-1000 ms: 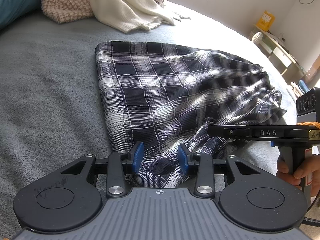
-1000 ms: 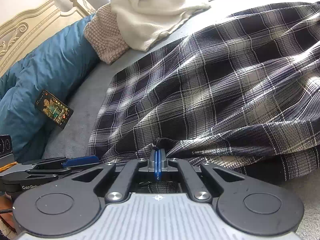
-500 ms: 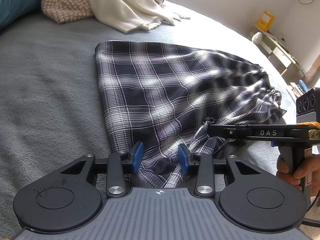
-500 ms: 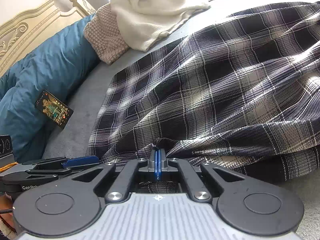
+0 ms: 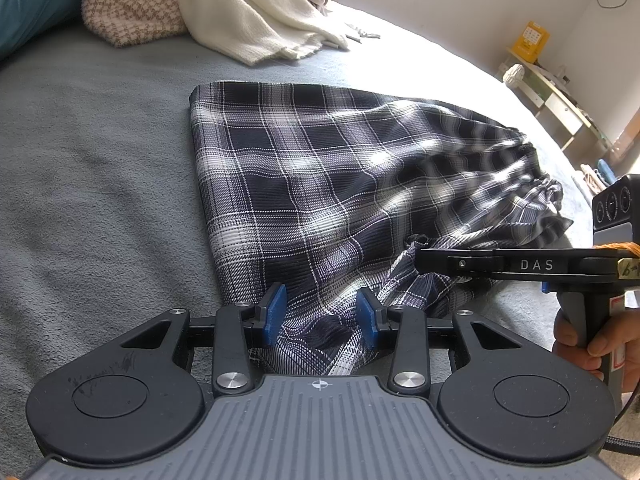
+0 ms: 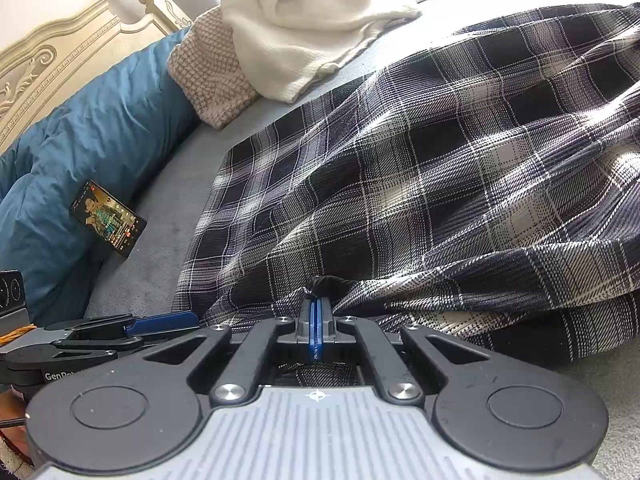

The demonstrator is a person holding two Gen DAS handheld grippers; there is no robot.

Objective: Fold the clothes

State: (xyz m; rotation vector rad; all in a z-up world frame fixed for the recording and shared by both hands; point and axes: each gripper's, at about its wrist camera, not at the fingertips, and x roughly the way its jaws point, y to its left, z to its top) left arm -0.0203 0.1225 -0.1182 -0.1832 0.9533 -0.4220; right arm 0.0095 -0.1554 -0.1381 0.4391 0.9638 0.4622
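A dark plaid garment (image 5: pixel 320 184) (image 6: pixel 440 160) is spread on the grey bed cover (image 5: pixel 92 168), its right end gathered and rumpled. My left gripper (image 5: pixel 321 314) sits at the near edge of the garment. Its blue pads (image 5: pixel 274 314) stand apart with plaid fabric lying between them. My right gripper (image 6: pixel 316 312) is shut on a raised fold of the same edge. In the left wrist view the right gripper (image 5: pixel 418 258) reaches in from the right, held by a hand (image 5: pixel 588 340). The left gripper (image 6: pixel 188 320) shows low at the left of the right wrist view.
A cream knit throw (image 5: pixel 256 12) and a houndstooth cushion (image 5: pixel 128 0) lie at the far side of the bed. A blue duvet (image 6: pixel 80 128) with a lit phone (image 6: pixel 107 218) rests against the carved headboard (image 6: pixel 60 56). A low shelf with a yellow box (image 5: pixel 530 38) stands by the wall.
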